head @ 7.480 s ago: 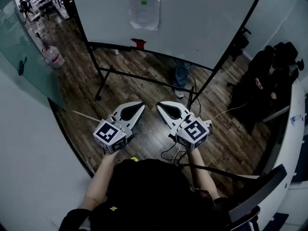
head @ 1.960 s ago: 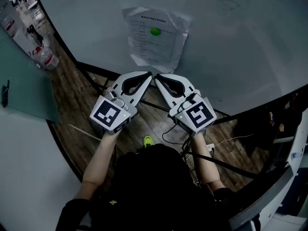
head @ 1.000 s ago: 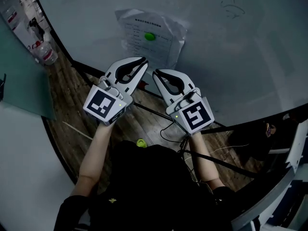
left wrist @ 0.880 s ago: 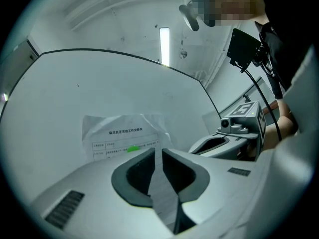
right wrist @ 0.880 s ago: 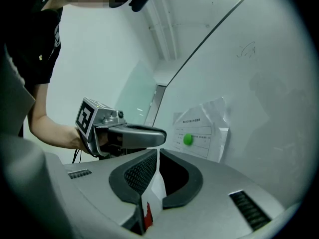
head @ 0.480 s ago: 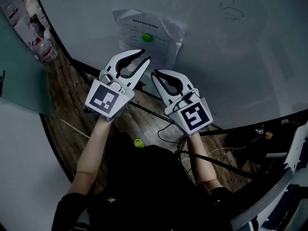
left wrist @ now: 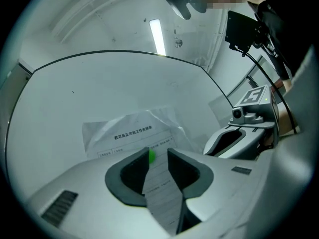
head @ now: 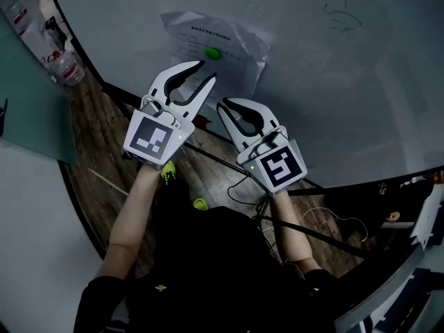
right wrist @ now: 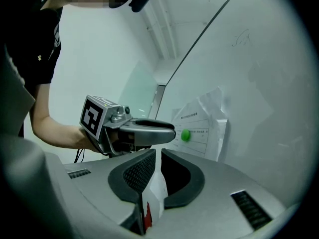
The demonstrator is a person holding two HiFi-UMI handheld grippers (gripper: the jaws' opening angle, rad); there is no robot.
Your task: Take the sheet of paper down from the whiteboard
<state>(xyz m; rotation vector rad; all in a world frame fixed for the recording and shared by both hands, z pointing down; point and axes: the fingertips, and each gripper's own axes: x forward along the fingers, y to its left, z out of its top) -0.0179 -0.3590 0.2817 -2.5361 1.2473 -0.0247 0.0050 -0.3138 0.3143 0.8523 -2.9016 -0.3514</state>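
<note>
A creased printed sheet of paper (head: 232,44) hangs on the whiteboard (head: 333,96), pinned by a round green magnet (head: 212,53). My left gripper (head: 207,71) is raised to the sheet's lower part, just below the magnet. Its jaws are opening, and nothing is pinched between them. In the left gripper view the paper (left wrist: 132,131) and magnet (left wrist: 151,156) show through the gap of the left gripper (left wrist: 156,152). My right gripper (head: 223,105) sits lower, below the sheet, its jaws opening to a narrow gap with nothing in it. The right gripper view shows the right gripper (right wrist: 158,154), the paper (right wrist: 204,123) and the left gripper (right wrist: 172,128).
The whiteboard stands on a black frame (head: 229,165) over a wooden floor (head: 104,144). A small red object (head: 201,122) sits at the board's lower edge. A water bottle (head: 61,66) and a glass partition (head: 31,116) are at the left. Cables (head: 243,193) lie on the floor.
My left gripper has risen toward the sheet, rolled a little, and its jaws have spread. The right gripper's jaws have parted slightly; it has stayed in place.
</note>
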